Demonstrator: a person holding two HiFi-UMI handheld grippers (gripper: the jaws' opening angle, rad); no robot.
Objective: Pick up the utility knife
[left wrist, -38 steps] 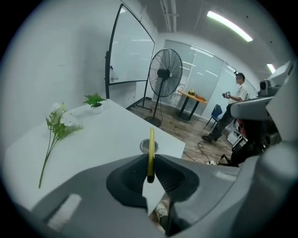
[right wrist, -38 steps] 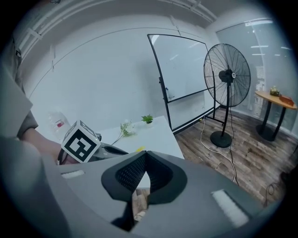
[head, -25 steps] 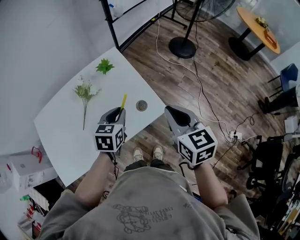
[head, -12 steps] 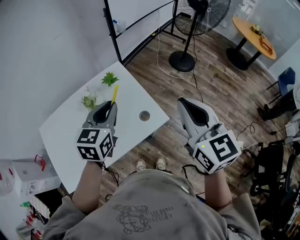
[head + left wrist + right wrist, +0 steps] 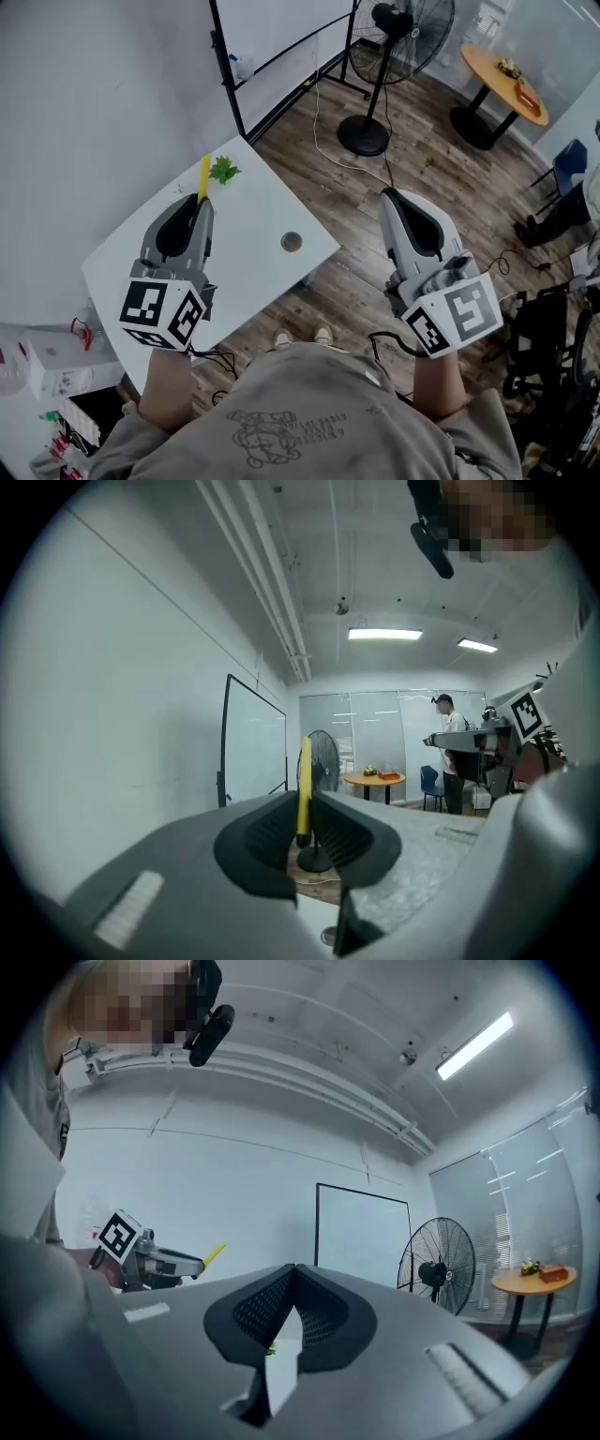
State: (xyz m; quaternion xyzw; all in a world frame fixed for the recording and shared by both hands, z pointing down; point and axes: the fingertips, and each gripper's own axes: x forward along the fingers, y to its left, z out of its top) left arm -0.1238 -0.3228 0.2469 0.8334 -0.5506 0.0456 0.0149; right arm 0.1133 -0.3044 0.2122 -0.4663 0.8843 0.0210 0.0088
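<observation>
Holding the utility knife (image 5: 203, 177) by its lower end in our left claw (image 5: 201, 201), jaws clenched on it, we have its yellow body sticking out past the tips and raised above the white table (image 5: 258, 211), so the pickup looks done to us. Our right claw (image 5: 394, 197) is pressed closed on nothing and hangs over the wooden floor (image 5: 356, 281), off the table's edge, probably because so slim a tool needs only one claw. A green sprig (image 5: 224, 171) and a small round disc (image 5: 292, 242) lie on the table, touched by neither claw.

Head view down; gripper views level.
</observation>
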